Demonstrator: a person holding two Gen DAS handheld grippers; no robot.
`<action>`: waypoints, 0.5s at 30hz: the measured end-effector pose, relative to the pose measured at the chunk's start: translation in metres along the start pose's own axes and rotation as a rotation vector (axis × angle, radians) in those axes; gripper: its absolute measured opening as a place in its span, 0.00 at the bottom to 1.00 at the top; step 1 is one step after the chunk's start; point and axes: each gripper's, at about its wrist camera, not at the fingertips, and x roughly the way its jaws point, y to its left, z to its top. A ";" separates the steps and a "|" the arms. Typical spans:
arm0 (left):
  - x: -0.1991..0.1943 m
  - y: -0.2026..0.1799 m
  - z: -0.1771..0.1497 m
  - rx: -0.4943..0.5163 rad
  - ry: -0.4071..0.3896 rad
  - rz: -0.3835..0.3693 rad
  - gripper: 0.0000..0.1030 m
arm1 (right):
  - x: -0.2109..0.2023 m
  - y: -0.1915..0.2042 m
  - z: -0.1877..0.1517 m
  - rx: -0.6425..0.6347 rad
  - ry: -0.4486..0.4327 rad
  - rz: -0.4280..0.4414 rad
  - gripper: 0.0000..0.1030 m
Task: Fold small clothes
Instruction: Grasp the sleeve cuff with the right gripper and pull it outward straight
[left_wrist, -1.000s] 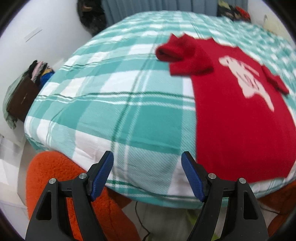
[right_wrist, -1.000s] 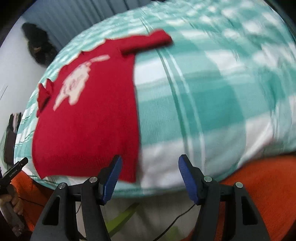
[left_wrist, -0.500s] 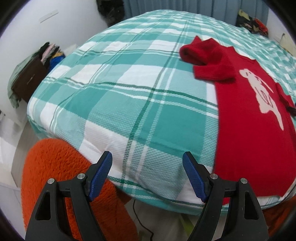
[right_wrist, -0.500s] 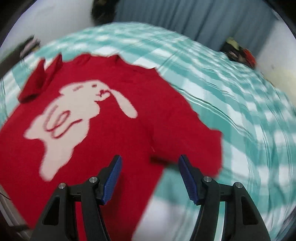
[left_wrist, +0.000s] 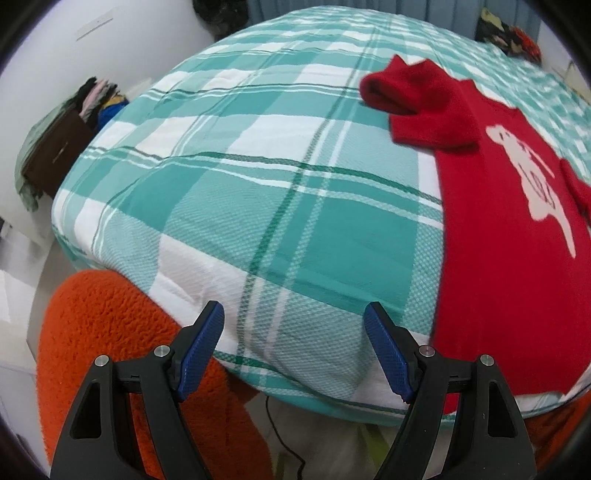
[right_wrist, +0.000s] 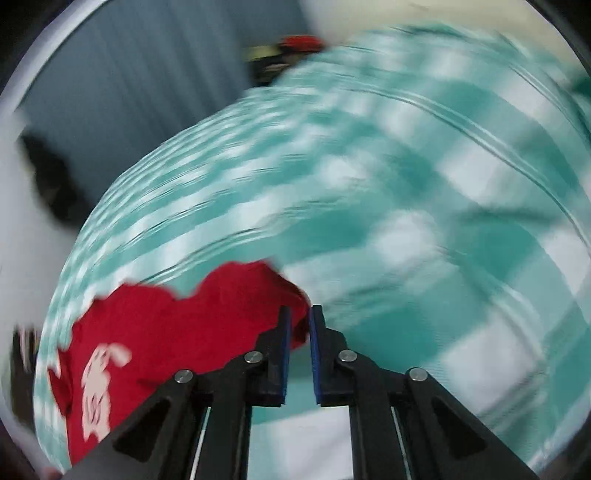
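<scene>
So on my left, the left tool (left_wrist: 293, 349) is still hanging wide open over the near edge of the bed (left_wrist: 229, 192), nothing in it, barely shifted from a second ago. There's my orange fleece (left_wrist: 110, 332) below it. The red sweater (left_wrist: 509, 236) lies flat on the plaid cover off to its right, bunny side up, one sleeve (left_wrist: 402, 92) bunched at the far corner. The big change is on the right: half a second ago the right tool (right_wrist: 300, 325) was open above the sweater, and now it's pinched nearly closed on a bit of red cloth, looks like the other sleeve. View's super blurry, so I'm mid-swing. I'd say the first fold is starting.
</scene>
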 end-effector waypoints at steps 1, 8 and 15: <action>0.000 -0.002 -0.001 0.009 0.000 0.005 0.78 | 0.003 -0.019 0.000 0.039 0.009 -0.009 0.06; -0.005 -0.008 -0.004 0.040 0.002 0.037 0.78 | 0.036 -0.084 -0.018 0.243 0.103 0.091 0.05; 0.004 -0.005 -0.003 0.002 0.042 0.042 0.79 | 0.064 -0.073 -0.046 0.440 0.213 0.338 0.51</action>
